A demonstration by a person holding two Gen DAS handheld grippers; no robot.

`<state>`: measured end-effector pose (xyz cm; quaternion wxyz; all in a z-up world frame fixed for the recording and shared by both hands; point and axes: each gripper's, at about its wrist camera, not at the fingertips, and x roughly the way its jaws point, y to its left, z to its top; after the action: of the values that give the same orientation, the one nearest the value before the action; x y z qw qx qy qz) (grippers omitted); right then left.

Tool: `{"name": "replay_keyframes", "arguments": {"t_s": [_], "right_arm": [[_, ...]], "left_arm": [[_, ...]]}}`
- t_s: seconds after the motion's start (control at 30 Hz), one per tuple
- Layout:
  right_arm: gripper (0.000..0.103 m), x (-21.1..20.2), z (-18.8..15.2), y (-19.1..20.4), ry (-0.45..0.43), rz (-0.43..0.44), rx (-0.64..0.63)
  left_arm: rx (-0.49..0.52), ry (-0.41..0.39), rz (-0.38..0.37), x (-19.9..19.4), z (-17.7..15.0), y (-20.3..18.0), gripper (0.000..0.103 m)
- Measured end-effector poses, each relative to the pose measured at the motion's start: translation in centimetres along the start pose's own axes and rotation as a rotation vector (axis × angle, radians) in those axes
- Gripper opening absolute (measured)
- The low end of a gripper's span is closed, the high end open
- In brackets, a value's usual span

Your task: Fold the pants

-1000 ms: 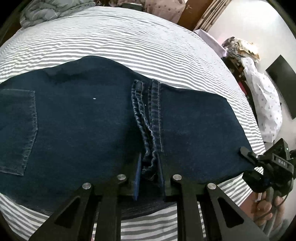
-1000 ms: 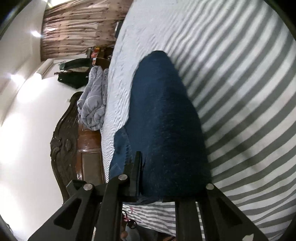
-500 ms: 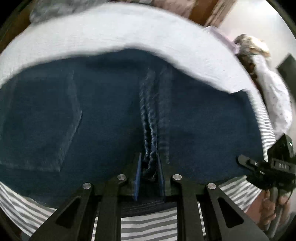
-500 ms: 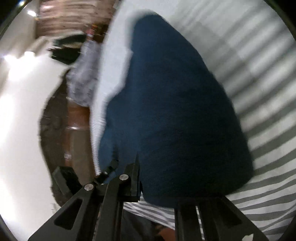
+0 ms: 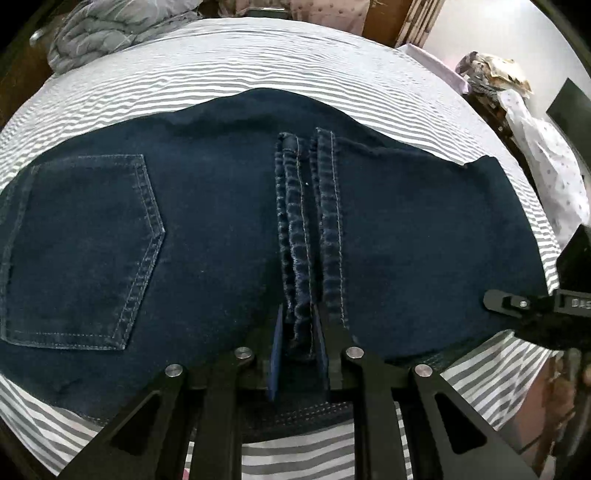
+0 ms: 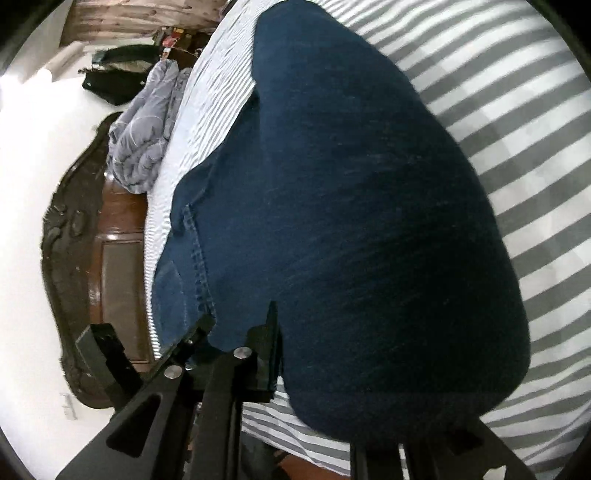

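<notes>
Left gripper (image 5: 297, 350), black with blue pads, stands nearest the lens in the left wrist view, its jaws narrowly apart and just opened a little, with the bunched hems (image 5: 295, 258) of the dark indigo denim pants (image 5: 207, 236) between the pads; whether the pads press on the cloth cannot be told. Right gripper (image 6: 332, 373), black, fills the lower edge of the right wrist view: one finger (image 6: 267, 354) lies against the near edge of the denim, the other is covered by cloth, so its grip cannot be told, though its jaws have likewise just opened slightly. Pants lie folded on the grey-and-white striped bedsheet (image 5: 258, 62), leg ends doubled back over the seat, near the bed's front edge. Only the left wrist view shows the stitched back pocket (image 5: 81, 251), the paired pale-threaded hems, the right gripper's black body at the frame's right edge, and the pale dotted cloth (image 5: 543, 166) beyond the bed. Only the right wrist view shows the smooth rounded fold of the denim, the carved dark wooden headboard (image 6: 74, 236), and the curtains (image 6: 147, 14). Both show the crumpled grey blanket (image 5: 110, 26) at the far end.
</notes>
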<state>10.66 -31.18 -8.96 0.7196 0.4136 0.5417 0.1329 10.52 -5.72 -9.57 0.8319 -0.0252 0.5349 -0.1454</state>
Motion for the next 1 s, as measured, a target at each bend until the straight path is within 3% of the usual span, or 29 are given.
{"name": "replay_keyframes", "arguments": {"t_s": [0.13, 0.2, 0.3, 0.43, 0.53, 0.67, 0.8, 0.9, 0.97, 1.0], "right_arm": [[0.044, -0.9, -0.5, 1.2, 0.022, -0.027, -0.006], [0.05, -1.7, -1.1, 2.2, 0.052, -0.068, -0.041], [0.05, -2.3, -2.8, 3.8, 0.109, -0.098, -0.131], [0.05, -2.9, -3.9, 6.7, 0.124, -0.079, -0.233], [0.05, -4.3, -3.0, 8.1, -0.002, -0.068, -0.291], [0.05, -5.5, 0.8, 7.5, -0.159, -0.062, -0.266], [0.042, -5.4, 5.5, 5.6, -0.192, -0.073, -0.205], [0.037, -5.1, 8.5, 4.5, -0.212, -0.135, -0.206], [0.026, -4.9, 10.2, 3.0, -0.216, -0.173, -0.177], [0.013, -4.8, 11.0, 1.9, -0.217, -0.199, -0.149]], "left_arm": [[0.006, -0.006, 0.009, 0.0, 0.0, 0.8, 0.033], [-0.018, -0.002, -0.018, -0.2, 0.2, 1.3, 0.034], [-0.043, -0.029, -0.029, -1.5, 0.3, 2.0, 0.035], [0.032, -0.133, -0.012, -4.6, 0.7, 1.2, 0.037], [0.038, -0.168, -0.052, -5.4, 1.8, 0.0, 0.047], [0.081, -0.153, -0.071, -3.1, 3.9, -3.3, 0.049], [0.096, -0.104, -0.062, 0.7, 4.8, -5.1, 0.049], [0.117, -0.069, -0.031, 2.9, 4.1, -5.3, 0.049], [0.16, -0.087, -0.014, 3.4, 3.5, -5.6, 0.049], [0.186, -0.1, -0.003, 3.5, 3.1, -5.8, 0.049]]}}
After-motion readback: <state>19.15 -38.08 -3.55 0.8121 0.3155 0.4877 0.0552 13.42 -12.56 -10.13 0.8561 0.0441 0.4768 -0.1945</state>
